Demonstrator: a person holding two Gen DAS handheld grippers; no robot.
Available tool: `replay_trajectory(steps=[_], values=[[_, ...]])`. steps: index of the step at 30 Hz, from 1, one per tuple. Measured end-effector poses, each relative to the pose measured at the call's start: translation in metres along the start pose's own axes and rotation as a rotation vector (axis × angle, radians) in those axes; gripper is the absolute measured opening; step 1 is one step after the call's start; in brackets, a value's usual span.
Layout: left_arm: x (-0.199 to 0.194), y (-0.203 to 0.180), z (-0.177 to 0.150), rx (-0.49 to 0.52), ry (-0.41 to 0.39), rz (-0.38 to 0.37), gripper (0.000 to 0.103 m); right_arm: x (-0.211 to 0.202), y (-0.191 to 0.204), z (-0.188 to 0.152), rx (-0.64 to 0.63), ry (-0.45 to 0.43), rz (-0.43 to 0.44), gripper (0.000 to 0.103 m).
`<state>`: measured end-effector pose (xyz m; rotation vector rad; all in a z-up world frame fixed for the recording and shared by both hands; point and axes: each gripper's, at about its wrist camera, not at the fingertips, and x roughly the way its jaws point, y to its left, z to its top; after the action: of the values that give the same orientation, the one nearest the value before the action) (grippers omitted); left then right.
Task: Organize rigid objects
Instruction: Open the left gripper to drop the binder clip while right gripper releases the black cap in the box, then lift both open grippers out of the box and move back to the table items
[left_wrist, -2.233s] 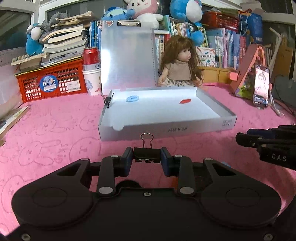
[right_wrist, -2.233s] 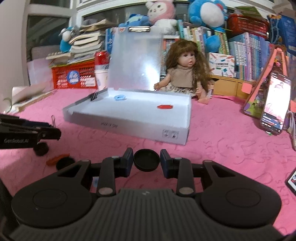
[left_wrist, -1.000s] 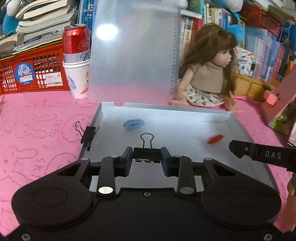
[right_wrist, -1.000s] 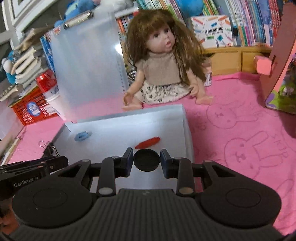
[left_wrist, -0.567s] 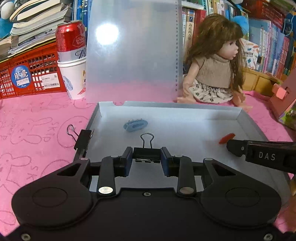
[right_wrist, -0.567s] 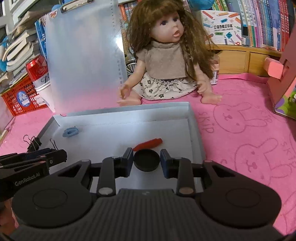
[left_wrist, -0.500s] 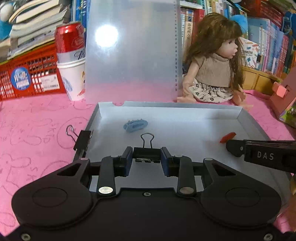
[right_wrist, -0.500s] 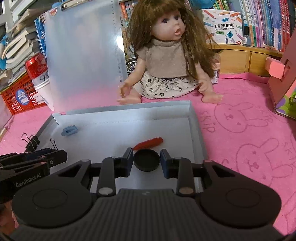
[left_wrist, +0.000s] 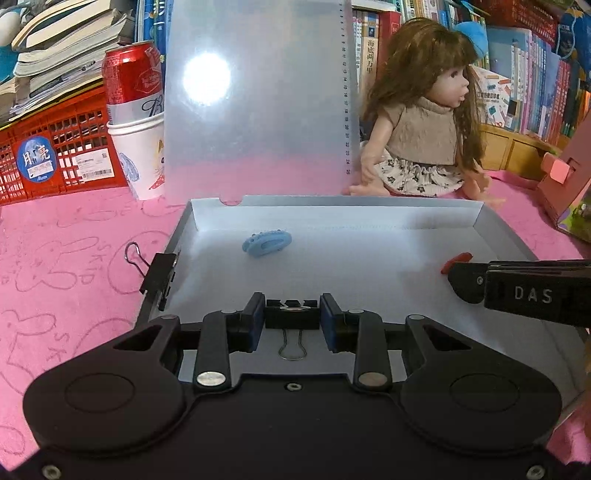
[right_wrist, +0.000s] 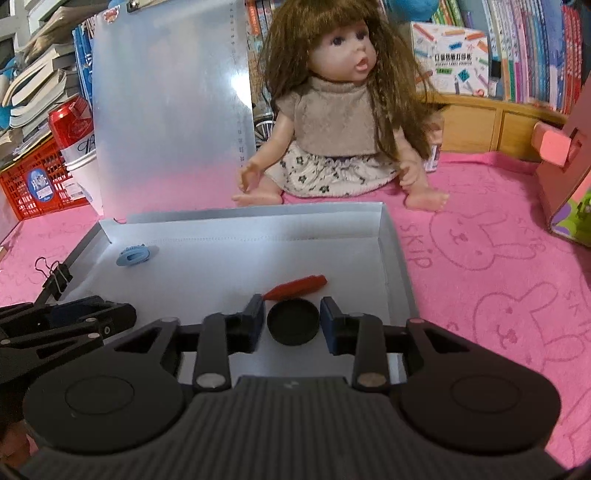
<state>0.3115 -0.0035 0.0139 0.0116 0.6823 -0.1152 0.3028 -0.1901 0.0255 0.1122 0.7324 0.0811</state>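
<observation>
At the left edge of the left wrist view, a black binder clip (left_wrist: 159, 275) is clamped on the left wall of the open grey box (left_wrist: 369, 210), which sits on the pink counter (left_wrist: 66, 258) across the middle of the frame. Low in the centre, the left gripper (left_wrist: 292, 317) is level and points into the box; its fingers (left_wrist: 255, 321) are apart, with a second binder clip (left_wrist: 292, 319) lying between them on the box floor, its wire loop toward the camera. Whether the pads touch it cannot be told. A blue hair clip (left_wrist: 266, 242) rests in the upper left of the box floor. In the right wrist view, the right gripper (right_wrist: 292, 321) reaches low over the right half of the box, its fingers (right_wrist: 330, 325) spread around a black round cap (right_wrist: 293, 321) with small gaps at both sides. Touching or just above the cap lies a red piece (right_wrist: 295, 288). A doll (right_wrist: 343, 125) sits behind the box.
</observation>
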Motion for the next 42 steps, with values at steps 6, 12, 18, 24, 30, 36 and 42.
replay_trajectory(steps=[6,12,18,24,30,36,42], values=[[-0.02,0.002,0.0,0.027,-0.05,0.006,0.049,-0.019,-0.002,0.0,-0.008,-0.05,0.009,0.076],[-0.051,0.007,-0.004,0.022,-0.098,-0.025,0.069,-0.049,-0.012,0.003,-0.013,-0.108,0.002,0.086],[-0.082,0.009,-0.016,0.039,-0.138,-0.045,0.081,-0.078,-0.015,-0.004,-0.042,-0.144,0.01,0.094],[-0.105,0.012,-0.033,0.047,-0.131,-0.068,0.082,-0.101,-0.013,-0.021,-0.064,-0.162,0.046,0.098],[-0.128,0.017,-0.053,0.048,-0.129,-0.091,0.083,-0.121,-0.007,-0.041,-0.1,-0.165,0.081,0.099],[-0.151,0.018,-0.07,0.059,-0.143,-0.109,0.084,-0.143,-0.006,-0.059,-0.121,-0.188,0.112,0.102],[-0.171,0.018,-0.09,0.078,-0.151,-0.113,0.084,-0.16,-0.007,-0.079,-0.131,-0.198,0.138,0.102]])
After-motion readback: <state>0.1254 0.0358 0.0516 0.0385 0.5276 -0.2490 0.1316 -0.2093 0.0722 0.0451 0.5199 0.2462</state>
